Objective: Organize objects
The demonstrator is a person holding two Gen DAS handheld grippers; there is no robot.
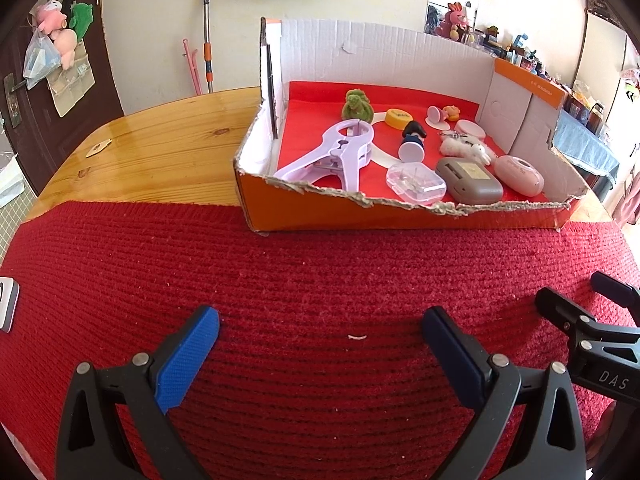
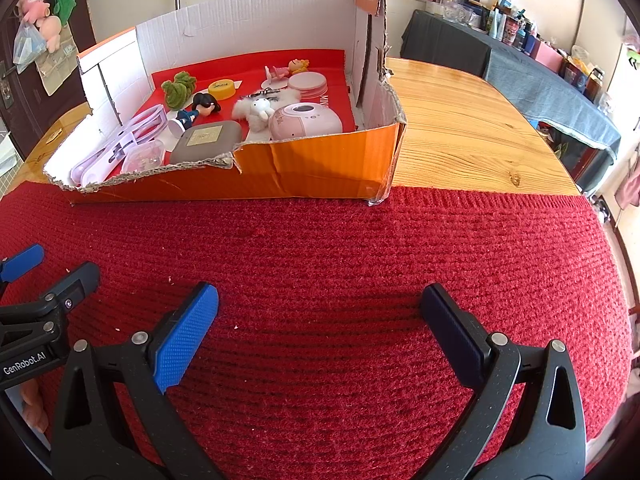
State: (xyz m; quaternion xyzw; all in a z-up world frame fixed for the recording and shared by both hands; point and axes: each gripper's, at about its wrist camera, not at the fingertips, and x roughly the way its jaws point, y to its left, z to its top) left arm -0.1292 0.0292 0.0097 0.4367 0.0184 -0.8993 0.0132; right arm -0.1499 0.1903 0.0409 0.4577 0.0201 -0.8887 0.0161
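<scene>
An orange cardboard box [image 1: 344, 210] with a torn front edge sits at the far side of the red knitted mat [image 1: 300, 280]. Inside lie a lilac clamp [image 1: 340, 152], a green plush toy [image 1: 357, 106], a yellow cap [image 1: 398, 118], a small dark-haired figure [image 1: 412, 142], a clear plastic case [image 1: 416, 182], a grey case [image 1: 468, 179], a pink device [image 1: 519, 174] and a white fluffy toy [image 1: 466, 148]. My left gripper [image 1: 320, 326] hangs open over the bare mat. My right gripper [image 2: 320, 304] is open too, nothing between its fingers; the box [image 2: 312, 164] lies ahead of it.
The mat covers the near part of a wooden table [image 2: 472, 128]. A white device [image 1: 8, 304] rests at the mat's left edge. A small tag [image 1: 98, 148] lies on the wood left of the box. A cluttered dark-clothed side table [image 2: 540, 76] stands at the right.
</scene>
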